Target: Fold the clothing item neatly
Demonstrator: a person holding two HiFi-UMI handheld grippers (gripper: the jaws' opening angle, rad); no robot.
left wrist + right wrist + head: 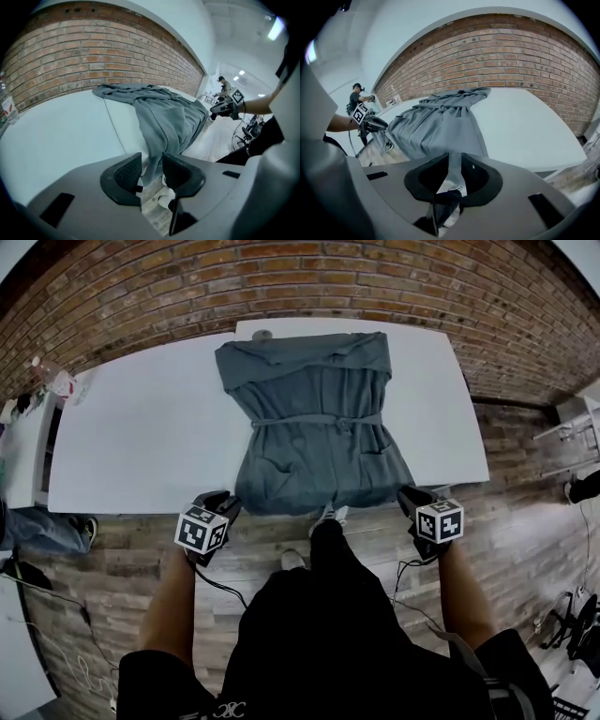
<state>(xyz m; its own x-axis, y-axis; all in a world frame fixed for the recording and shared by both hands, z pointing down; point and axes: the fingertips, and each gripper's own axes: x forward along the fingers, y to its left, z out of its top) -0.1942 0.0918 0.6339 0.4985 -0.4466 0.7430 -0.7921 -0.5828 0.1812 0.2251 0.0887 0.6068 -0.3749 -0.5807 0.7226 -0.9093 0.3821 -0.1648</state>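
A grey garment [319, 427] with a waist tie lies flat on the white table [141, 427], its hem hanging over the near edge. My left gripper [230, 507] is at the hem's left corner and my right gripper [410, 498] at its right corner. In the left gripper view the hem [164, 117] drops between the jaws of the left gripper [151, 161], which stand apart with a gap beside the cloth. In the right gripper view a narrow strip of garment [436, 126] hangs between the slightly parted jaws of the right gripper [454, 161].
A brick wall [281, 277] runs behind the table and wooden floor lies in front. A bottle [52, 381] stands on a second white table at the far left. A small grey object [263, 335] sits at the far table edge. A person [356, 98] stands in the background.
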